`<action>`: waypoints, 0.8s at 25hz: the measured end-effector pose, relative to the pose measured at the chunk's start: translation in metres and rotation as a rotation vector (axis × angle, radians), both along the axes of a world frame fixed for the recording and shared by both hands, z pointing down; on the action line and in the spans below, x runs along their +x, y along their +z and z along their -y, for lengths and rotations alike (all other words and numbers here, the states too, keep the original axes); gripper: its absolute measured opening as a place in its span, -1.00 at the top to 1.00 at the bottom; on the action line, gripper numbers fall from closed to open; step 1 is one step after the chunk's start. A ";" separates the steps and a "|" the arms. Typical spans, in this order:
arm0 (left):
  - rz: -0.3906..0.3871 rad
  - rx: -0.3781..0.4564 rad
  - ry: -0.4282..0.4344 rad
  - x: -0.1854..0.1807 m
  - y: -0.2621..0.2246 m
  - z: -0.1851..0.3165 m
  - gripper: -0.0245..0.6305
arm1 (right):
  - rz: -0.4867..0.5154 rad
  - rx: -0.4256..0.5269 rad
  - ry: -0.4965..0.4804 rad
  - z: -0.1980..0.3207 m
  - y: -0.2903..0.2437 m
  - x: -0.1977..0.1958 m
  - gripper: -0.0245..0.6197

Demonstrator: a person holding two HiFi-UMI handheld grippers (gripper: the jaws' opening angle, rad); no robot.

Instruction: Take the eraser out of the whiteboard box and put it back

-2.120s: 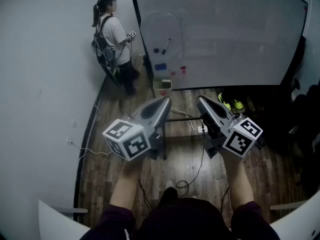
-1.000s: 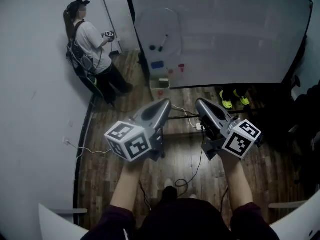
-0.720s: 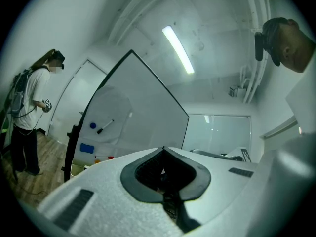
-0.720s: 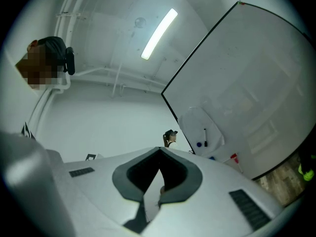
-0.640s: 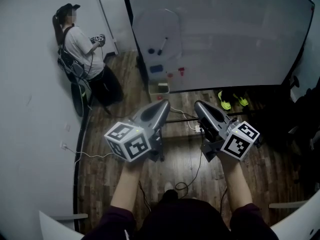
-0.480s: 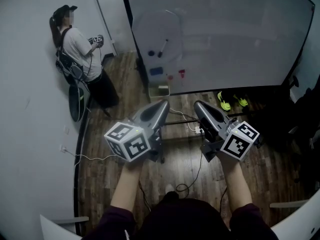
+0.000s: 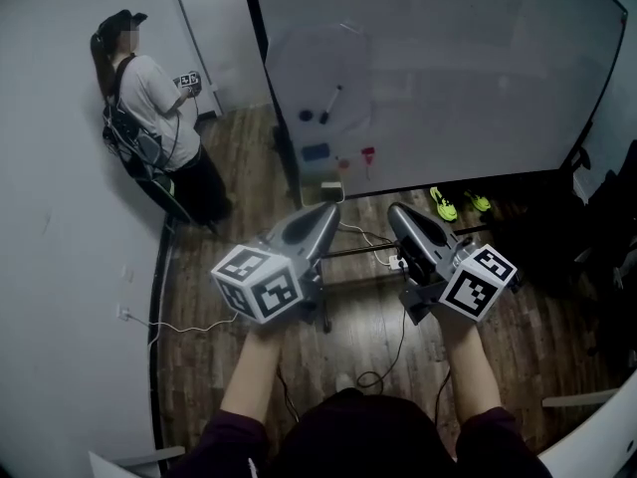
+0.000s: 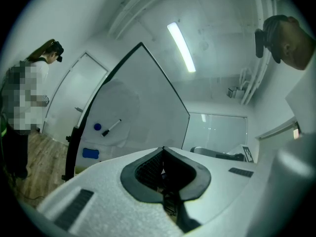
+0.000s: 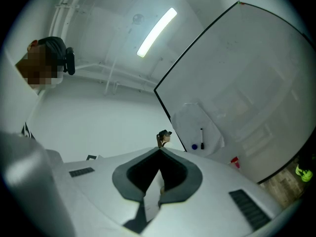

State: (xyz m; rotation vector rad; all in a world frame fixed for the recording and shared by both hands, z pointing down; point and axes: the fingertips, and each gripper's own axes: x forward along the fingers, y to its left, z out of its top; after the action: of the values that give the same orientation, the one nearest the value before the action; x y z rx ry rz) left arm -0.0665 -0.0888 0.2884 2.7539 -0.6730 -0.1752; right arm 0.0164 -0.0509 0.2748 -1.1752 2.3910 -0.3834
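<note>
Left gripper [image 7: 330, 208] & right gripper [image 7: 394, 209], both w/ jaws closed, empty, are hovering opposite whiteboard [image 7: 468, 68]; blue eraser [image 7: 316, 151] is sitting near its lower-left corner.

A marker [image 7: 329, 104] is seen above an eraser [image 7: 316, 151] on the lower left part of the whiteboard [image 7: 478, 78], with a box [image 7: 329, 191] at that corner. A person [image 7: 149, 98] is pictured left of the whiteboard, beside the wall [image 7: 60, 217].

Grey left hand-held gripper [image 7: 332, 207], right hand-held gripper [image 7: 392, 210], black-and-white marker cubes [image 7: 257, 283], maroon sleeves [image 7: 227, 444]
</note>
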 end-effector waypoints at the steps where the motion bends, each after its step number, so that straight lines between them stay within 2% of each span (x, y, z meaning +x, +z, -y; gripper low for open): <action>1: -0.001 -0.001 0.008 -0.002 0.001 0.003 0.91 | -0.001 -0.002 0.008 0.003 0.001 -0.002 0.91; 10: 0.008 -0.028 0.035 -0.012 0.017 0.027 0.91 | -0.003 -0.029 0.040 0.026 0.015 -0.013 0.91; 20: 0.009 -0.057 0.003 -0.012 0.038 0.052 0.91 | -0.007 -0.054 -0.004 0.058 0.032 -0.014 0.91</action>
State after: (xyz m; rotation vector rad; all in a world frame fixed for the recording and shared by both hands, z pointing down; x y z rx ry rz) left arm -0.0785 -0.1409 0.3261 2.7024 -0.6661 -0.1402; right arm 0.0021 -0.1093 0.3068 -1.1972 2.4032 -0.4487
